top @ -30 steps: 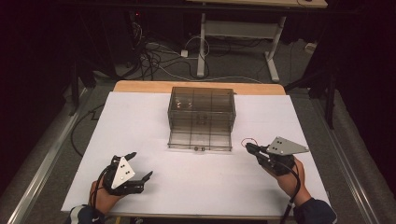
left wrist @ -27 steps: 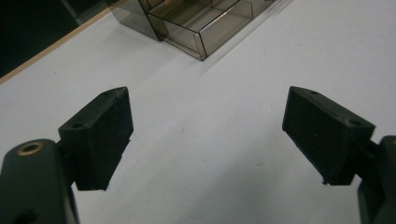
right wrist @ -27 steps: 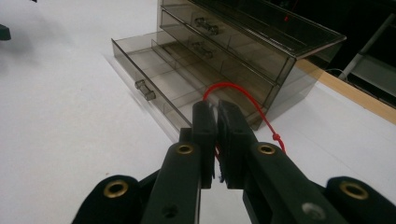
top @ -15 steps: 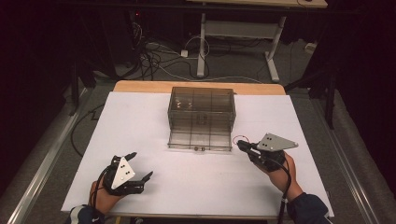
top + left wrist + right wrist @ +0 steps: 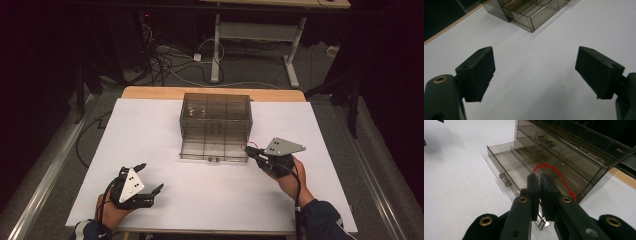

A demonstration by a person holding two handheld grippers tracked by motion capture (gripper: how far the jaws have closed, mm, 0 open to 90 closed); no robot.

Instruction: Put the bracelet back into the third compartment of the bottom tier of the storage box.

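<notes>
I've brought my right gripper [image 5: 254,153], jaws pinched on a red loop [image 5: 554,172], in from the table's right to the open bottom drawer [image 5: 506,162] of the smoky organiser [image 5: 216,120], likely to drop it in, while my left gripper [image 5: 146,179] idles wide apart

Right gripper [image 5: 256,154] carrying the red loop [image 5: 554,173] moved left across the bench to the open drawer [image 5: 212,151] front corner.

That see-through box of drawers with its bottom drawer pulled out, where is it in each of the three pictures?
High view: drawer box at table centre.
Left gripper view: its open drawer's corner, top edge.
Right gripper view: upper middle and right, beyond the shut right claw.
Shared landmark: white tabletop.
</notes>
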